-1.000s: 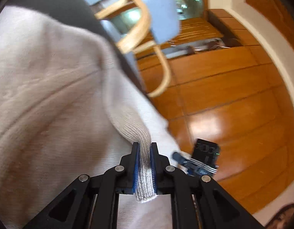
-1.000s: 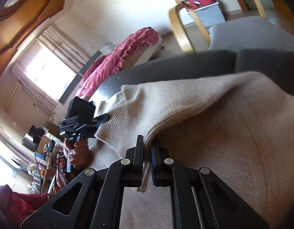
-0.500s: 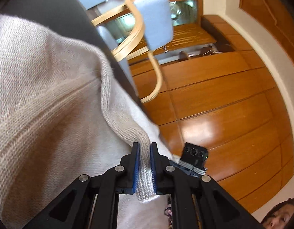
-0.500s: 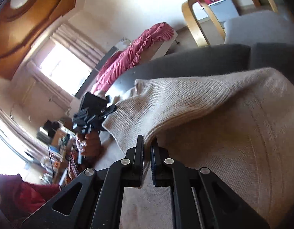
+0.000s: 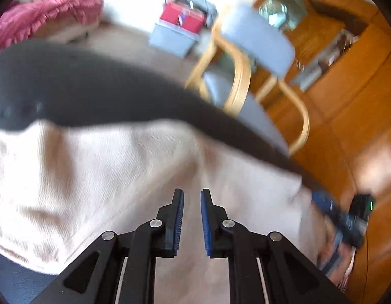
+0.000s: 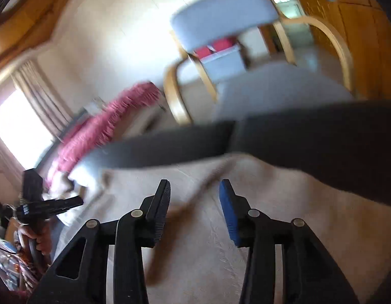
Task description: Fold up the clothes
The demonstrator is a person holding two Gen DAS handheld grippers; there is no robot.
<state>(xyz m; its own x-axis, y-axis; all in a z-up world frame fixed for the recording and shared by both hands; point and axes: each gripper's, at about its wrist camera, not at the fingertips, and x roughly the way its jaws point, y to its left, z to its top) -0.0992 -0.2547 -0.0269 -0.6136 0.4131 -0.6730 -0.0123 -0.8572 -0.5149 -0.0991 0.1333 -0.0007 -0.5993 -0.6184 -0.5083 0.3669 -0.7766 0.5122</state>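
The room has warm orange-brown wooden panelling (image 5: 347, 96) from 1 to 4 o'clock in the left wrist view, a pale wall behind, and a bright curtained window (image 6: 15, 126) at 9 o'clock in the right wrist view. Both views are motion-blurred. The work surface is a dark grey upholstered cushion (image 5: 94, 93), curving across the middle of the left view; whether it belongs to a sofa or a bed I cannot tell.

One beige knitted sweater (image 5: 106, 177) lies spread on that cushion, filling the lower half of each view, directly under both tools.

One bentwood armchair with pale blue-grey padding (image 5: 256, 40) stands beyond the cushion at 1 o'clock. One pink ruffled cloth (image 5: 46, 12) lies at 10 o'clock. One grey box with red contents (image 5: 180, 27) sits at 12 o'clock on the floor.

There are two tools. The left hand-held gripper (image 5: 191, 212) hovers over the sweater with its blue-padded jaws parted by a narrow gap, nothing between them. The right hand-held gripper (image 6: 194, 202) has its jaws spread wide above the knit, also empty. In the right view a hand (image 6: 40, 240) at 8 o'clock grips the left tool's handle.
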